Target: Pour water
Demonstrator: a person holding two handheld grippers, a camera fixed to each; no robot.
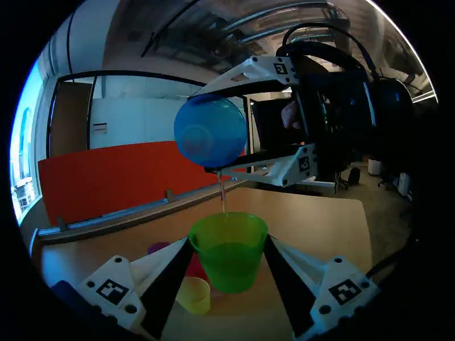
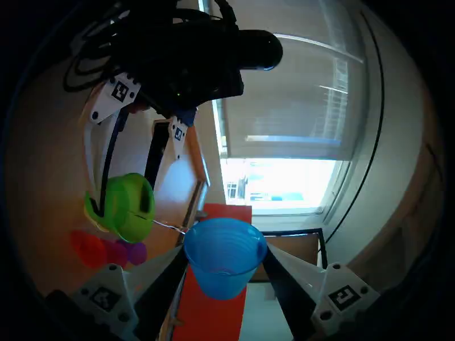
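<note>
**Left gripper view.** The left gripper [image 1: 228, 244] is clamped on a green cup [image 1: 230, 270], with one finger pressing each side of its wall. The cup stands upright and clear of the wooden table [image 1: 318, 221]. A darker band in its lower part shows through the wall as liquid.

Directly above the green cup, the right gripper [image 1: 209, 133] grips a blue cup [image 1: 207, 128] between its two fingers. The blue cup is tipped over so that its base faces the camera. A thin stream of water [image 1: 223, 199] falls from the blue cup's lowest edge into the mouth of the green cup.

A hand [image 1: 291, 113] holds the right gripper, behind the blue cup. A yellow cup [image 1: 193, 295] stands on the table below and to the left of the green cup, and a purple cup [image 1: 158, 248] stands just left of it. Beyond the green cup, an orange partition [image 1: 114, 176] backs the table.

**Right gripper view.** The right gripper's fingers press both sides of the blue cup. Its mouth faces the green cup, and the water thread runs between the two rims. An orange cup [image 2: 88, 247] and a magenta cup [image 2: 116, 252] lie just below the green cup in this tilted view. A bright window [image 2: 278, 182] lies to its right.
</note>
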